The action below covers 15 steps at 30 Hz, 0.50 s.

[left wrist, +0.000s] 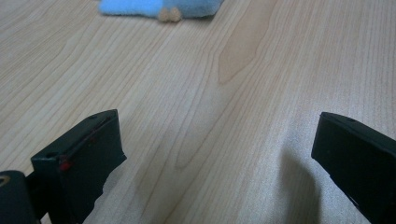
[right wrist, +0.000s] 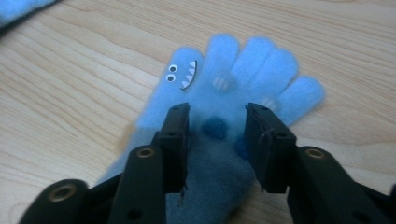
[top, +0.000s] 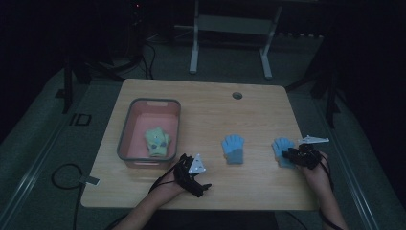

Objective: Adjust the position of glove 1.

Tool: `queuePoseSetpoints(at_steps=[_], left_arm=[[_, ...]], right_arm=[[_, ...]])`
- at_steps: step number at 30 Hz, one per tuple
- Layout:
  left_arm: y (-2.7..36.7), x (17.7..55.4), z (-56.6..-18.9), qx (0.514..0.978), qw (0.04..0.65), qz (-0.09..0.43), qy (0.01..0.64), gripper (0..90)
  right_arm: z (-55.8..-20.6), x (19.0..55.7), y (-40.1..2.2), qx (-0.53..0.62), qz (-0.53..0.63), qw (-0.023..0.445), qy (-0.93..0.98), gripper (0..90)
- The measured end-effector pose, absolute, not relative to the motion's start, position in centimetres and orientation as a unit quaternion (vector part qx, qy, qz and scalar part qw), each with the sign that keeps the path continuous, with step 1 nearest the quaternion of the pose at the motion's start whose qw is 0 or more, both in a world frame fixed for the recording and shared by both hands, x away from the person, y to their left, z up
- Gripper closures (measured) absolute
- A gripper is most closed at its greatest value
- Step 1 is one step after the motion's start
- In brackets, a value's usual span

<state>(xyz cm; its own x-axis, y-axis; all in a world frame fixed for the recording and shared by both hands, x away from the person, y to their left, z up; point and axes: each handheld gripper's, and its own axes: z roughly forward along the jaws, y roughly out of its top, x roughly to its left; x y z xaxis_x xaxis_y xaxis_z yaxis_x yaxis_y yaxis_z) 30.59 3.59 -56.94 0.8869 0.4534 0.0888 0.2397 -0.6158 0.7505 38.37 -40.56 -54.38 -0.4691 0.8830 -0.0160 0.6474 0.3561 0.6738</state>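
Right gripper (top: 293,154) over blue glove (top: 282,149)

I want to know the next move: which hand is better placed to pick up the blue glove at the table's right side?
Right. The right claw is already down over that blue glove, jaws straddling its palm. The left claw rests open over bare table, far away.

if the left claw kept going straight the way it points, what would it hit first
Probably the middle blue glove, straight ahead across bare table; the left claw stands open with nothing between.
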Motion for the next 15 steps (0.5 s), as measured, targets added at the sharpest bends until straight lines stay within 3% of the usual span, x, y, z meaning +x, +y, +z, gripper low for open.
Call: queuePoseSetpoints(at_steps=[3,15], left_arm=[[3.6,30.6,-57.0,0.889,0.391,0.137,0.195,2.3],[3.6,30.6,-57.0,0.888,0.393,0.134,0.196,2.3]], right_arm=[[-54.2,38.3,-40.2,0.489,0.294,0.196,0.797,79.8],[-52.5,38.0,-39.7,0.519,0.321,0.196,0.768,84.3]])
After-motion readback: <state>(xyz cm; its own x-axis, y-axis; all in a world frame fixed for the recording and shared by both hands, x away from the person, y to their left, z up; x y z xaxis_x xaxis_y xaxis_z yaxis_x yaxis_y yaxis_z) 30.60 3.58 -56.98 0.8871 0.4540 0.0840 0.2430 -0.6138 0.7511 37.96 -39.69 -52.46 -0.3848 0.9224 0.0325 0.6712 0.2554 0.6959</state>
